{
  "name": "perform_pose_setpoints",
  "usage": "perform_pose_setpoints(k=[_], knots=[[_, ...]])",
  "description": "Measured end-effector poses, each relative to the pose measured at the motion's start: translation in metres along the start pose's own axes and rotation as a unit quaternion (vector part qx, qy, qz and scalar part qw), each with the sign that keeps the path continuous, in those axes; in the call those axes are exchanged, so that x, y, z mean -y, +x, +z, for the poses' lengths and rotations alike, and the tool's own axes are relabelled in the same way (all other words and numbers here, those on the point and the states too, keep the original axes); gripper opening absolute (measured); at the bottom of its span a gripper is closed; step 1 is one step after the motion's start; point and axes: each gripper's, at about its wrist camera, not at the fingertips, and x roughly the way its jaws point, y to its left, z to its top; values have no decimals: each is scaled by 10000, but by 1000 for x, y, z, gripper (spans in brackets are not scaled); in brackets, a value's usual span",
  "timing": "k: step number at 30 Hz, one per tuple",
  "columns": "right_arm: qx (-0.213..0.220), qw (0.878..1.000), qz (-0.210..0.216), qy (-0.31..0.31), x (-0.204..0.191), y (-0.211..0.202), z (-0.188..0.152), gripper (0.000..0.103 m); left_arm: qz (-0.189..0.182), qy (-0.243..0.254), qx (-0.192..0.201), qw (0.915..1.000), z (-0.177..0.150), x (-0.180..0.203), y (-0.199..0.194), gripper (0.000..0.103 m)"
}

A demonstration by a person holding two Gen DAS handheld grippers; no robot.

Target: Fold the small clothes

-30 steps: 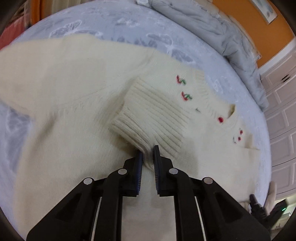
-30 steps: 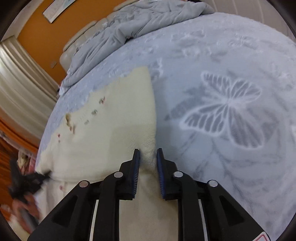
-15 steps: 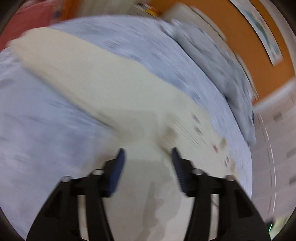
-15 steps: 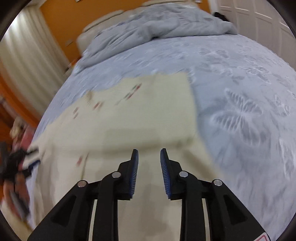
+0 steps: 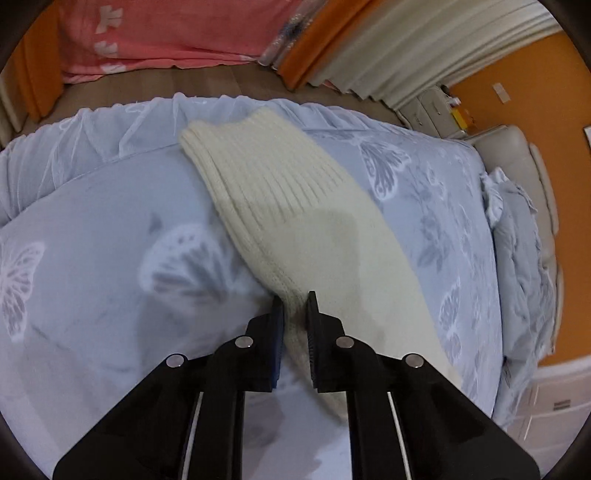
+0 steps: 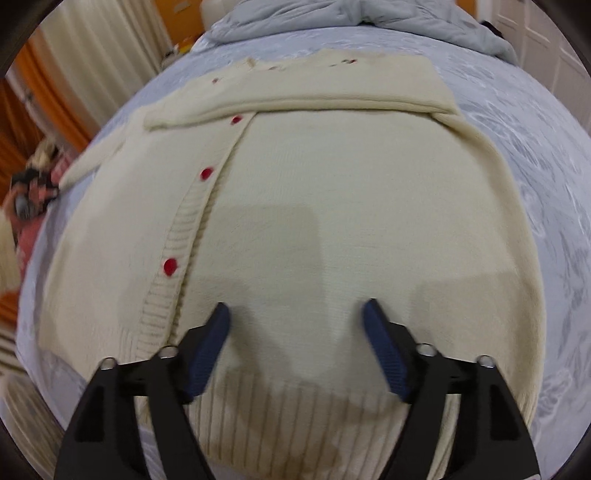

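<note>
Cream knit cardigan point(image 6: 332, 192) with red buttons point(image 6: 170, 266) lies flat on the pale blue butterfly-print bedspread point(image 5: 92, 258), one sleeve point(image 6: 295, 92) folded across the chest. Left gripper point(image 5: 293, 314) is pinched narrow on the edge of the other sleeve point(image 5: 295, 206), which stretches out toward the foot of the bed, ribbed cuff point(image 5: 258, 155) near the bed edge. Right gripper point(image 6: 295, 317) is spread wide, holding nothing, hovering over the lower body of the cardigan just above the ribbed hem point(image 6: 295, 424). Grey rumpled duvet point(image 6: 351, 18) sits at the far end.
</note>
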Motion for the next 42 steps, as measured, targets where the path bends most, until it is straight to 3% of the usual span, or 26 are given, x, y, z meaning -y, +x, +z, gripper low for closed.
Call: perform_pose_setpoints(k=[2,5,8,9,11,13,15,17,20,21,26,30,32,35,36,37,38,40,42], knots=[[-27,9999,-81,-106,-5,3,2,84,-96,246,181,9995,-1,20,-10,9],[64,10000,-13,-12,-3,3,-1,86,-564,1347,576,9876,-25,82,-50,8],[128,9999,22,30,-2,5,-2,86,-1674,2394,558,9548,-89,163,-106,7],[146,9998,50,80,-1,4,-3,86,-1893,2654,505,9440,-109,181,-119,7],[175,9992,195,292,4,2,-1,86,-2401,3186,125,9169,-178,219,-135,8],[187,9971,394,617,13,-1,2,83,-2613,3455,-390,9005,-237,236,-129,9],[204,9922,627,1053,29,-6,7,81,-2512,3701,-1020,8886,-307,241,-102,13],[311,9855,708,1511,47,-14,14,81,-2188,3732,-1713,8852,-365,228,-66,25],[596,9789,752,1806,71,-26,33,83,-1918,3634,-1874,8922,-397,202,-41,29],[664,9788,777,1774,75,-28,42,83,-1899,3453,-1890,8994,-395,191,-37,32],[734,9741,1278,1715,79,-9,115,84,-1934,2151,-1549,9446,-331,153,-28,48],[804,9787,1229,1437,41,19,177,84,-1739,1274,-1309,9677,-271,142,-7,50],[876,9859,977,1039,10,34,202,84,-1611,983,-1259,9739,-254,145,7,49],[659,9944,676,483,-34,65,228,82,-1575,851,-1260,9757,-243,151,19,45],[536,9968,530,270,-44,77,233,75,-1520,874,-1238,9767,-242,154,21,40],[333,9989,323,-74,-57,94,239,28,-1402,899,-1250,9781,-241,159,28,33],[211,9995,105,-227,-60,102,242,10,-1319,882,-1296,9788,-239,158,32,30],[608,9956,557,452,-33,84,244,9,-1289,772,-1331,9796,-234,148,35,26],[1130,9797,969,1339,13,54,234,9,-1372,784,-1347,9782,-232,132,32,28]])
